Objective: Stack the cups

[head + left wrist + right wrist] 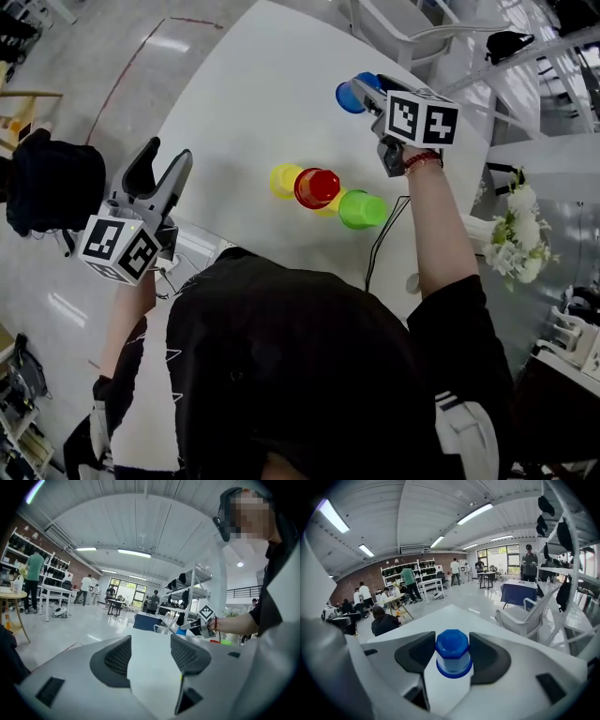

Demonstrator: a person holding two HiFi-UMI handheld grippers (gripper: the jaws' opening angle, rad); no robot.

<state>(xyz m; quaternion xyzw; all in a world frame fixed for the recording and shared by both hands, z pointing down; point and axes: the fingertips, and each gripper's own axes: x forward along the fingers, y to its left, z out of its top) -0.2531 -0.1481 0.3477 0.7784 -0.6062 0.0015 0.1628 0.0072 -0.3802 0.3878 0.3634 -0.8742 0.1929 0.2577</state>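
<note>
My right gripper is shut on a blue cup and holds it above the far part of the white table. In the right gripper view the blue cup sits upside down between the two pads, rim downward. A yellow cup, a red cup and a green cup lie close together mid-table, with another bit of yellow showing between red and green. My left gripper hovers at the table's left edge, open and empty; its jaws frame only bare tabletop.
A thin black cable runs across the table by the green cup. White chairs stand beyond the far edge. White flowers are at the right, and a black bulky object sits left of the left gripper.
</note>
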